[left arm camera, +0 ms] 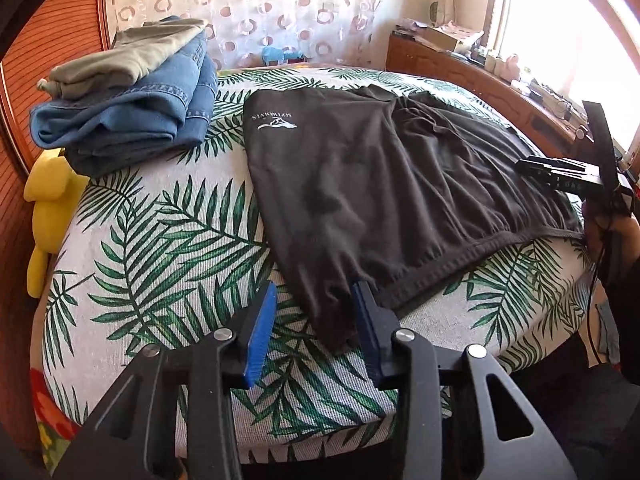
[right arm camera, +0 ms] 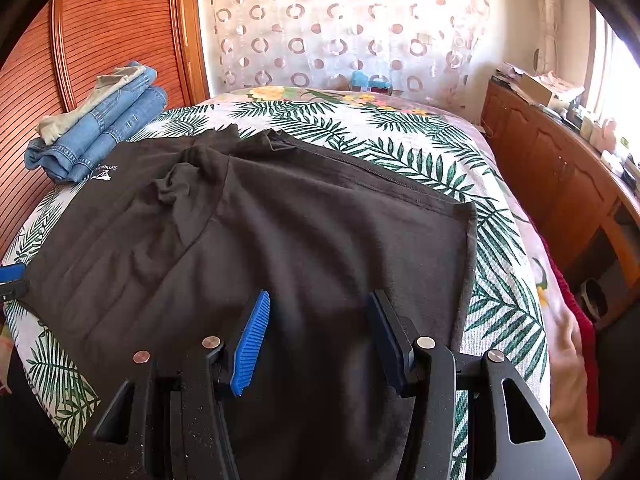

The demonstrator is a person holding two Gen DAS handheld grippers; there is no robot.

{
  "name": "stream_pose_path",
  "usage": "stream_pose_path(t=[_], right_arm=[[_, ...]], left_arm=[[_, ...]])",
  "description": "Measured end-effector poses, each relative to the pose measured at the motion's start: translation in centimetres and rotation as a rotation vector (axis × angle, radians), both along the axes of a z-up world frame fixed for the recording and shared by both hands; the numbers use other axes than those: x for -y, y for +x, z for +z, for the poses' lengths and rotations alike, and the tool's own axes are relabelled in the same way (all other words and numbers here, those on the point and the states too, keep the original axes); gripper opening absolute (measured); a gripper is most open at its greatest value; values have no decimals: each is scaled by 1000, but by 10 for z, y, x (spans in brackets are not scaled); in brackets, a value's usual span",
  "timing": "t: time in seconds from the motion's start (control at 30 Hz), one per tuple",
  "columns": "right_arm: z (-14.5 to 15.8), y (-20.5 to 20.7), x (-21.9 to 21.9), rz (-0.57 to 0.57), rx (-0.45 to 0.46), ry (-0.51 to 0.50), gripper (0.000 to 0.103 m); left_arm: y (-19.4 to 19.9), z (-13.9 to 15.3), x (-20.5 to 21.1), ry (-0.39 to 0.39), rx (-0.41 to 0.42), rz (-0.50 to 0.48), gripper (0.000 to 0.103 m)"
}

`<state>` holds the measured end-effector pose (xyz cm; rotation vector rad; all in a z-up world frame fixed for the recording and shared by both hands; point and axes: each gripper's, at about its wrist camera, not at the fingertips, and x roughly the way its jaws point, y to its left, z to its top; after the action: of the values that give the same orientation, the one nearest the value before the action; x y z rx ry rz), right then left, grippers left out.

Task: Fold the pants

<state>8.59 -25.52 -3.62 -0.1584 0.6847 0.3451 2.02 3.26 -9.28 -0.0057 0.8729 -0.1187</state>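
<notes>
Left wrist view: dark brown pants [left arm camera: 384, 184] lie spread on a bed [left arm camera: 160, 240] covered in a palm-leaf print, a white logo [left arm camera: 276, 119] showing near their far left edge. The left hand-held gripper [left arm camera: 314, 328] stands with its blue pads apart, a corner of the pants' near hem lying between them — ungripped. At the far left of the bed sits a stack of folded clothes [left arm camera: 128, 92], blue jeans under a khaki garment; a yellow soft toy [left arm camera: 48, 208] lies off the bed's left edge. The right hand-held gripper [left arm camera: 560, 170] shows at the pants' right side, its jaw state hard to tell here.

Right wrist view: the right hand-held gripper [right arm camera: 316, 340] hovers released over the pants [right arm camera: 280, 240], pads wide apart above the cloth. The folded clothes [right arm camera: 100, 128] lie beyond — a wooden sideboard [right arm camera: 560, 168] runs along the right.
</notes>
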Motion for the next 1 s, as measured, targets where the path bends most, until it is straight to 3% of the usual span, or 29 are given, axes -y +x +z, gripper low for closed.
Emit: stream_pose_path(t=[0.03, 0.07, 0.1, 0.57, 1.0], right_arm=[[0, 0, 0, 0, 1, 0, 53], [0, 0, 0, 0, 0, 0, 53], [0, 0, 0, 0, 0, 1, 53], [0, 0, 1, -4, 1, 7, 53], [-1, 0, 2, -10, 9, 19, 53]], left_arm=[[0, 0, 2, 4, 6, -7, 27], [0, 0, 3, 0, 10, -16, 7], [0, 0, 5, -13, 13, -25, 5], [44, 64, 51, -61, 170, -172, 4], [93, 104, 130, -100, 195, -345, 4]])
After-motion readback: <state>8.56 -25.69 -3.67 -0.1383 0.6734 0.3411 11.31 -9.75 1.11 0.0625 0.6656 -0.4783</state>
